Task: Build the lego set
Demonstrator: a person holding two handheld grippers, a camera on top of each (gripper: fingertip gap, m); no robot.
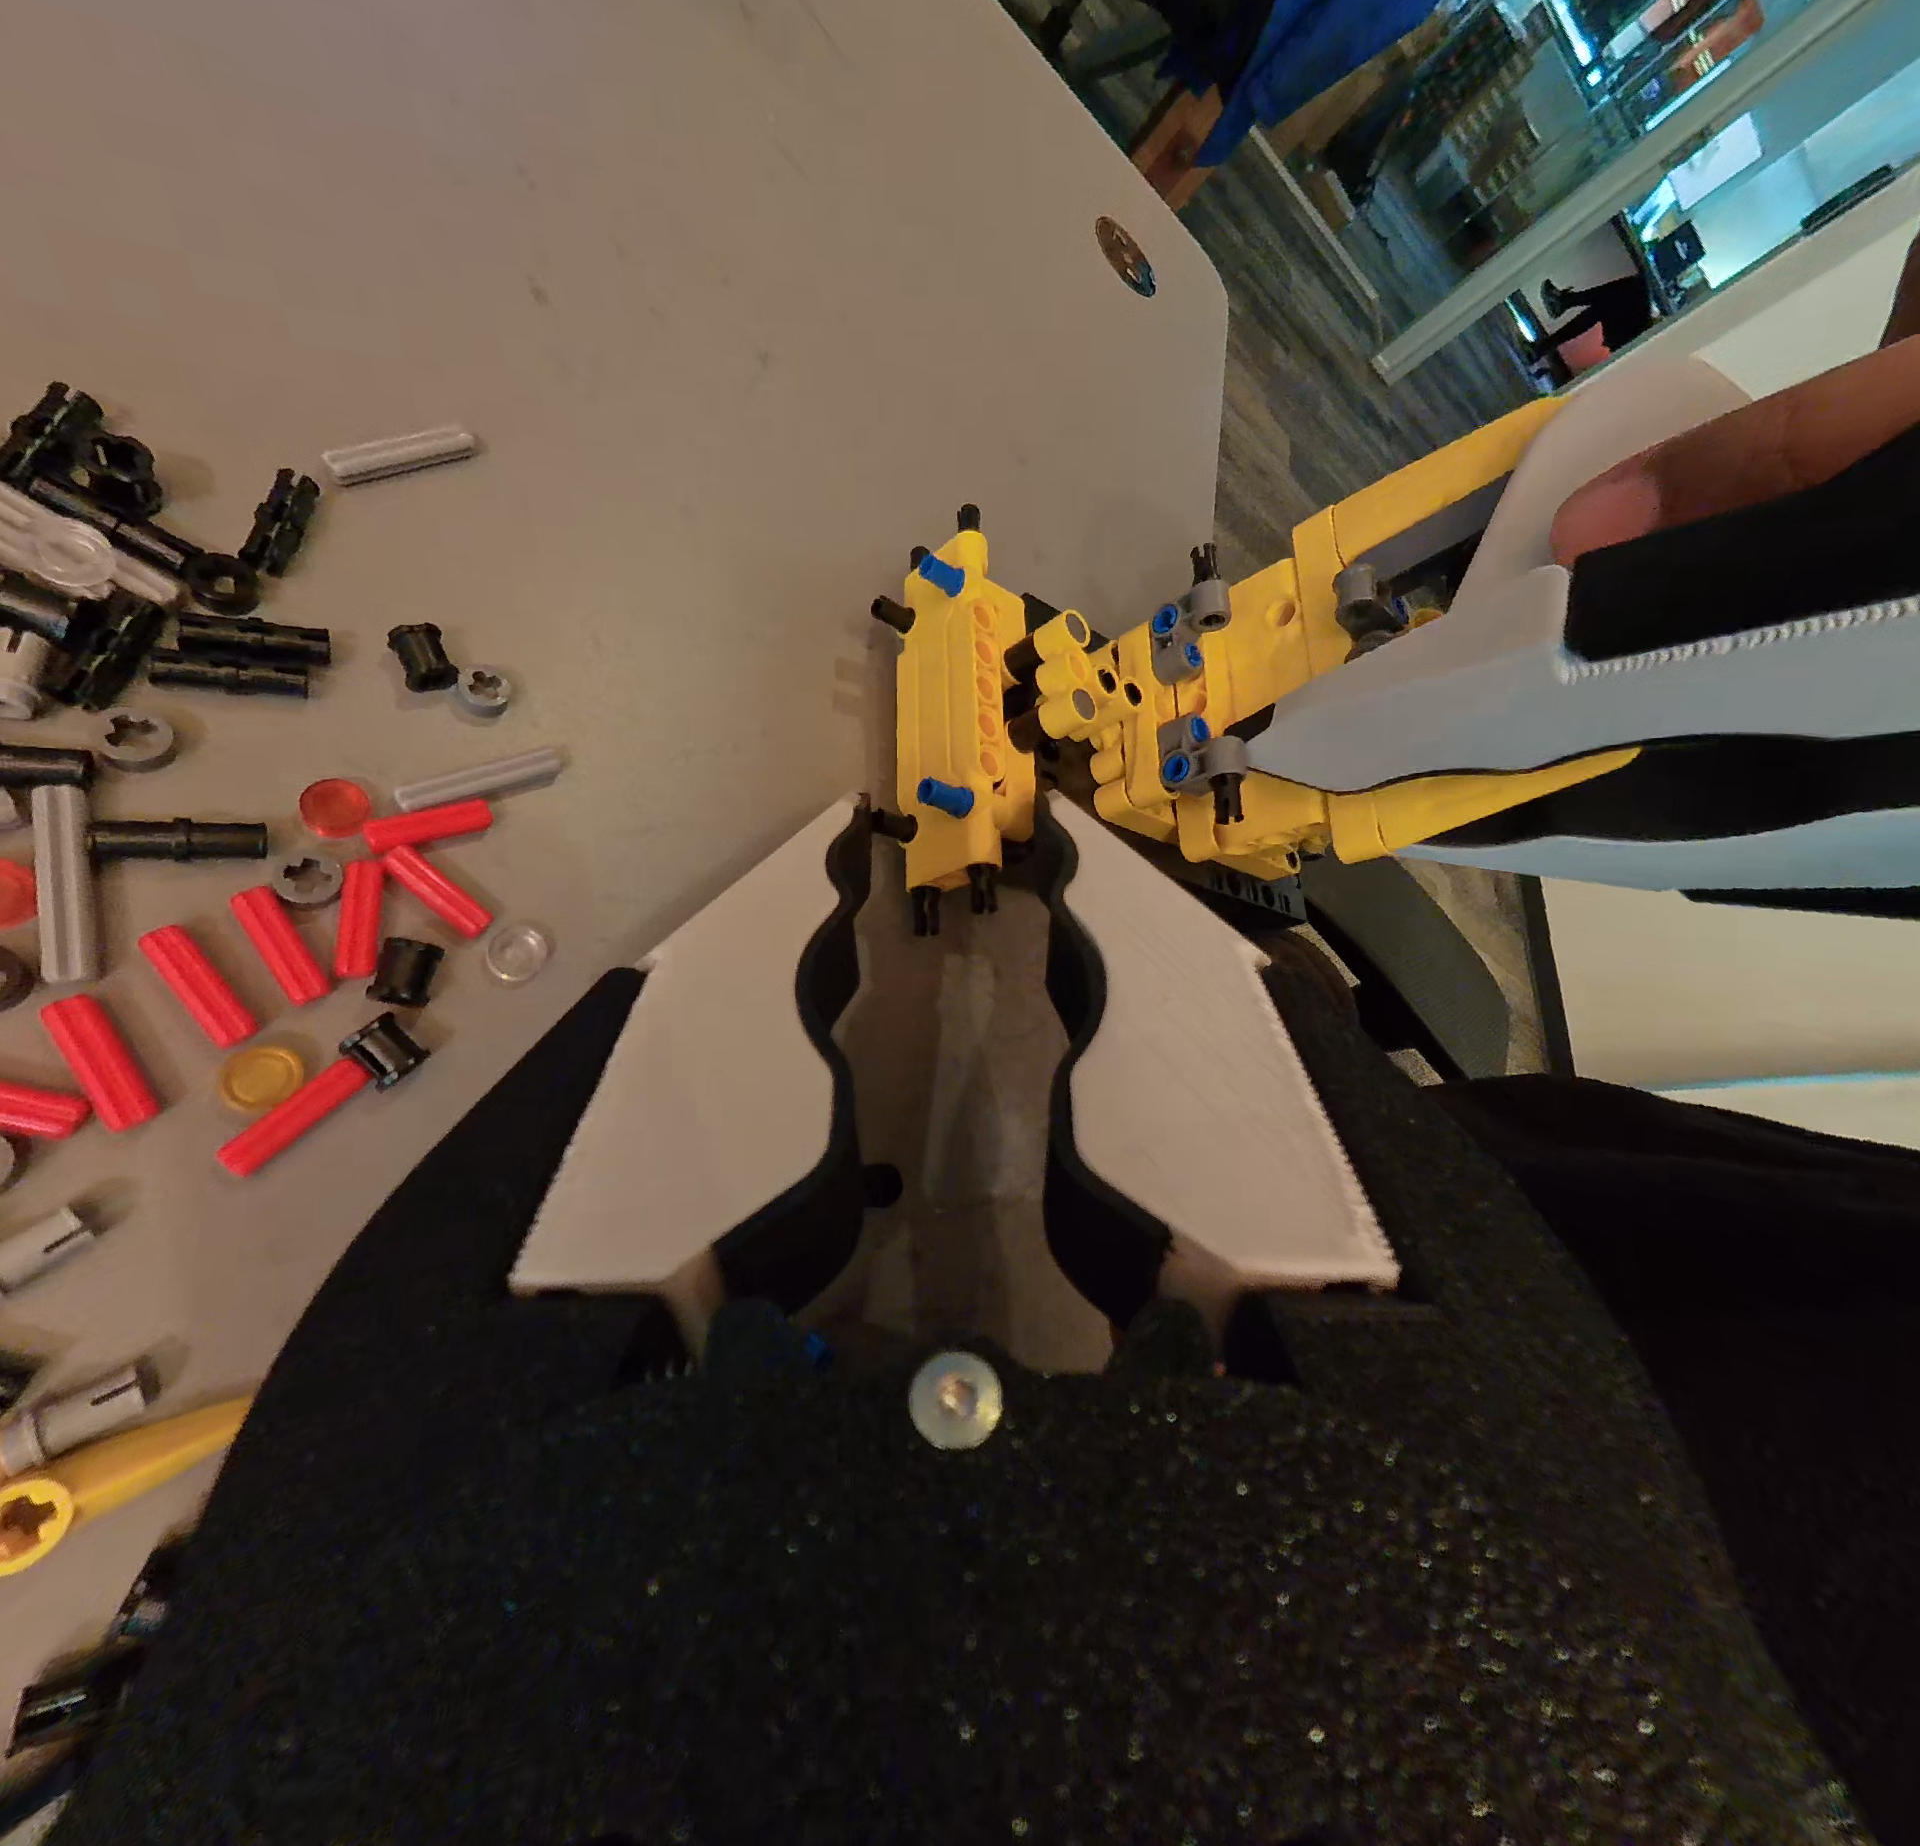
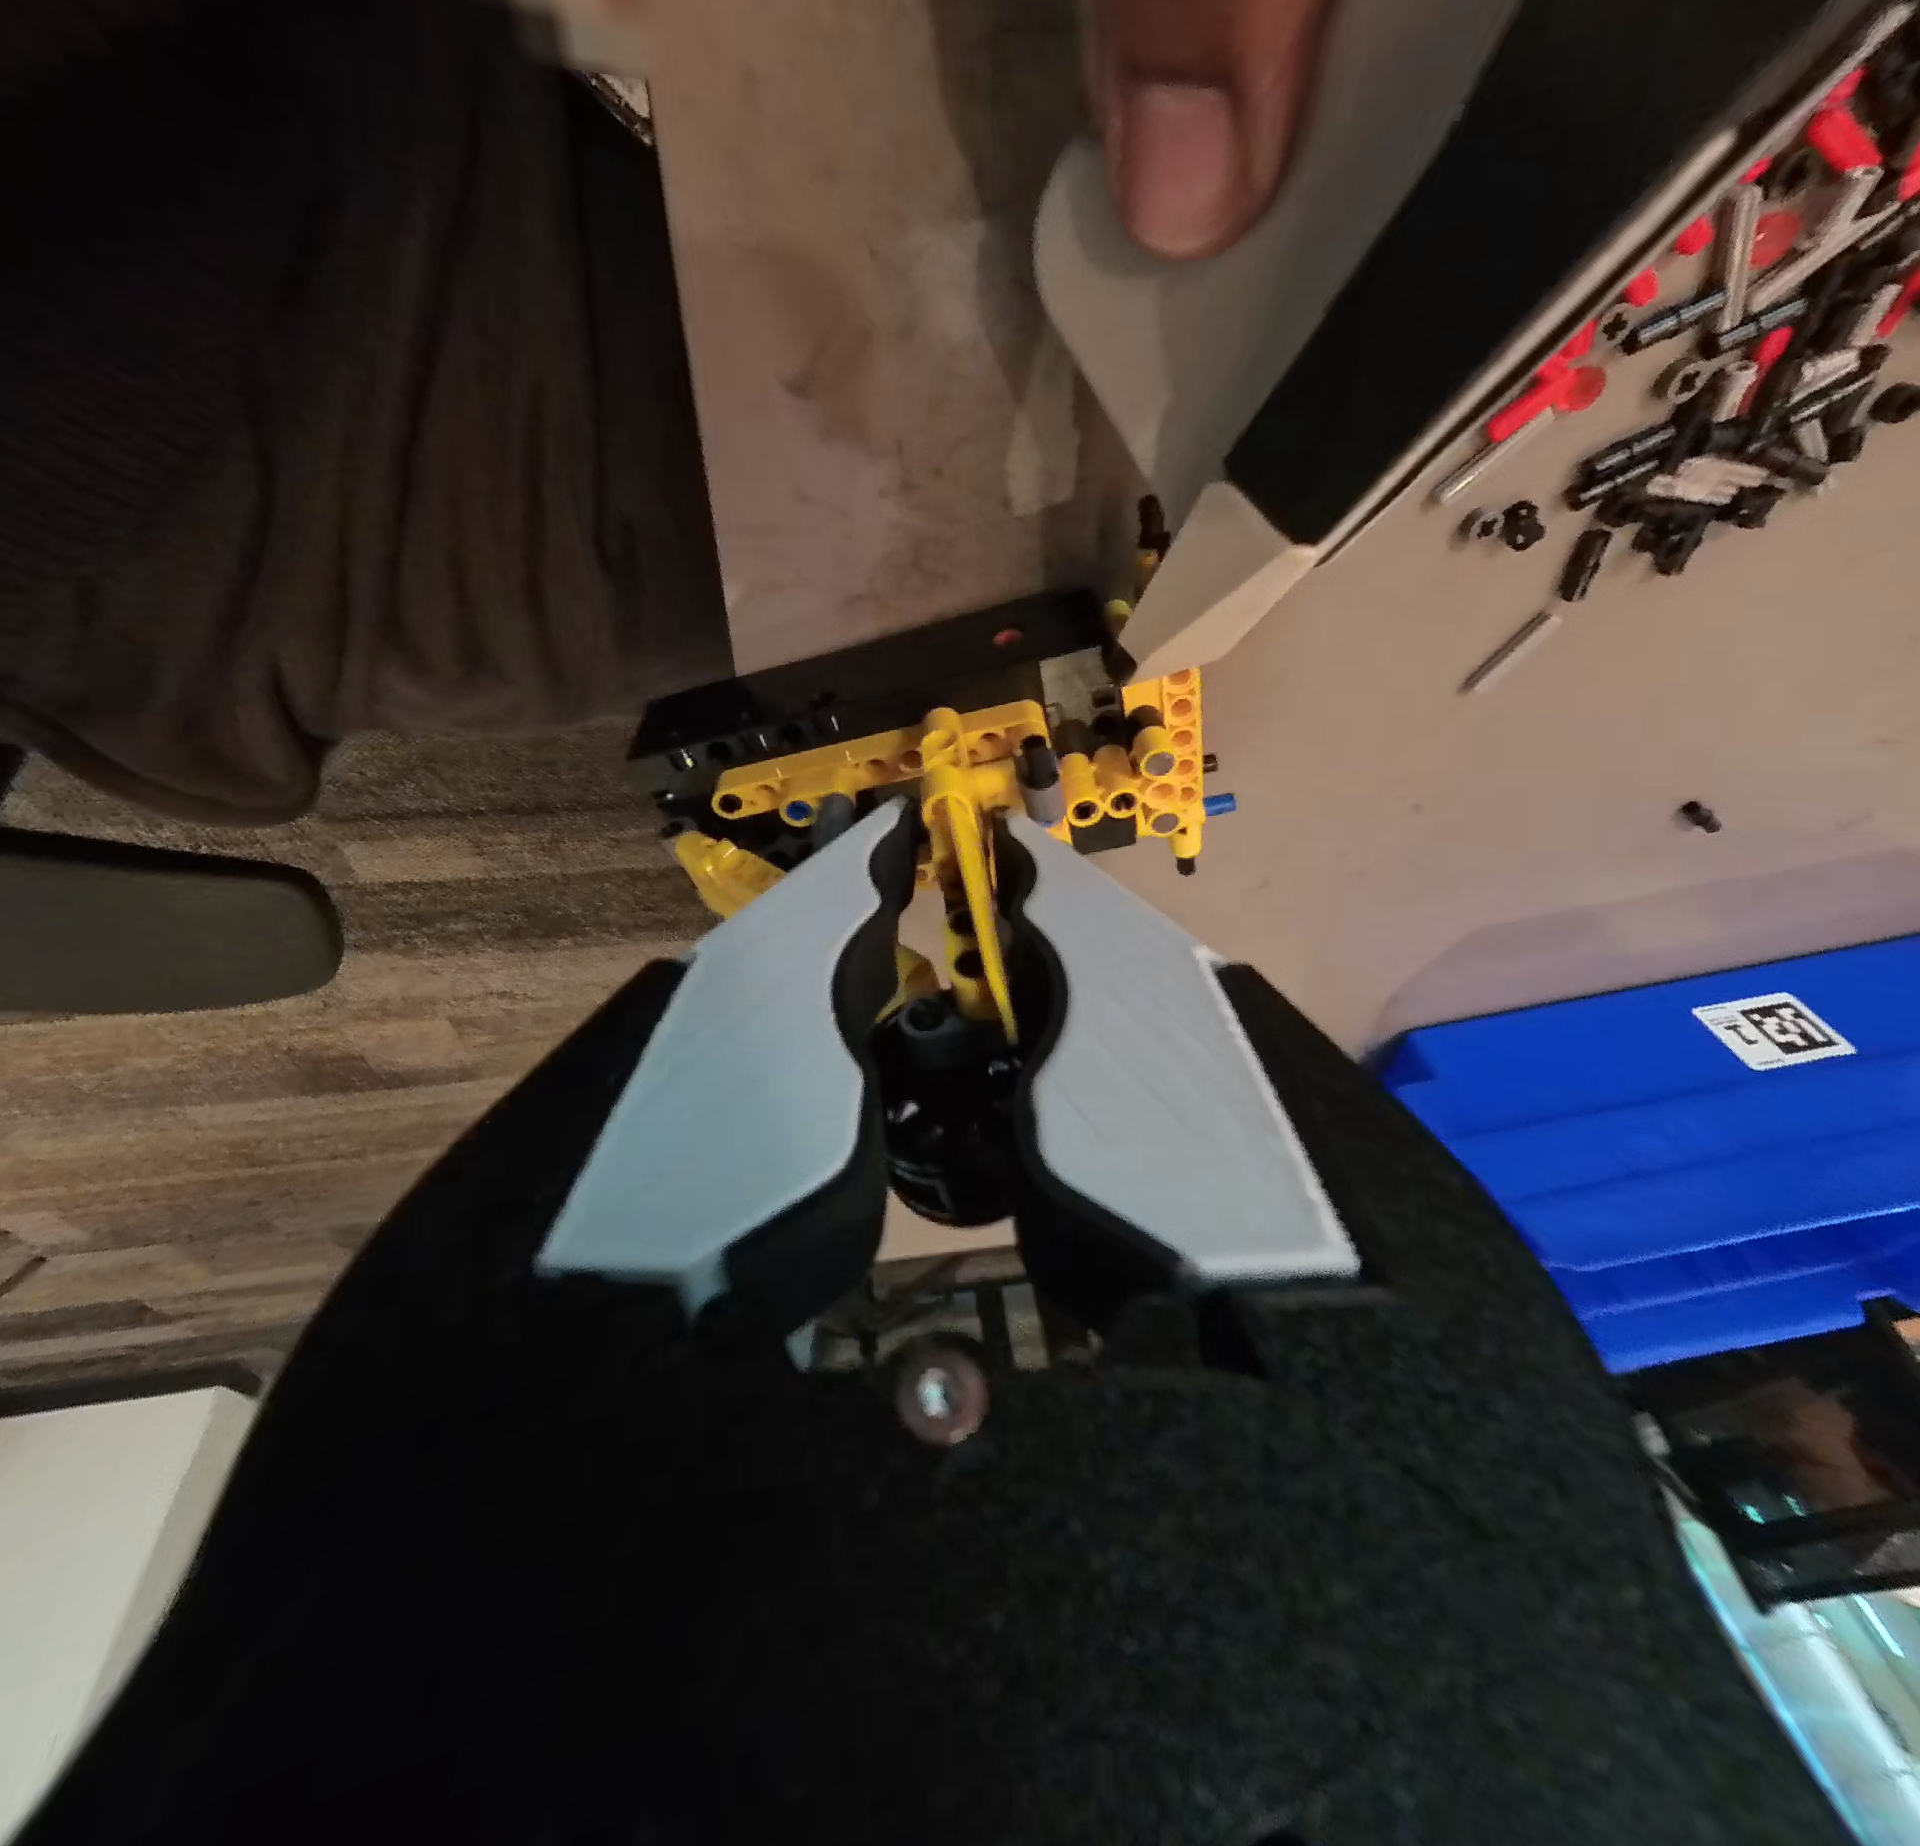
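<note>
My left gripper (image 1: pixel 956 820) is shut on a yellow beam panel (image 1: pixel 961 705) with blue and black pins, held at the table's edge. My right gripper (image 2: pixel 951 820) is shut on a yellow arm (image 2: pixel 966 861) of a yellow and black brick model (image 2: pixel 883 757). In the left wrist view the model (image 1: pixel 1195 716) comes in from the right, with the right gripper's fingers (image 1: pixel 1455 716) on it and its end against the panel. In the right wrist view the panel (image 2: pixel 1179 757) sits at the model's right end, under a left gripper finger (image 2: pixel 1195 591).
Loose parts lie on the grey table (image 1: pixel 623 290) at the left: red pins (image 1: pixel 281 944), black pins (image 1: pixel 239 643), grey axles (image 1: pixel 400 451). The table edge (image 1: pixel 1221 466) runs just past the panel. A blue bin (image 2: pixel 1662 1152) and a chair armrest (image 2: pixel 156 923) are nearby.
</note>
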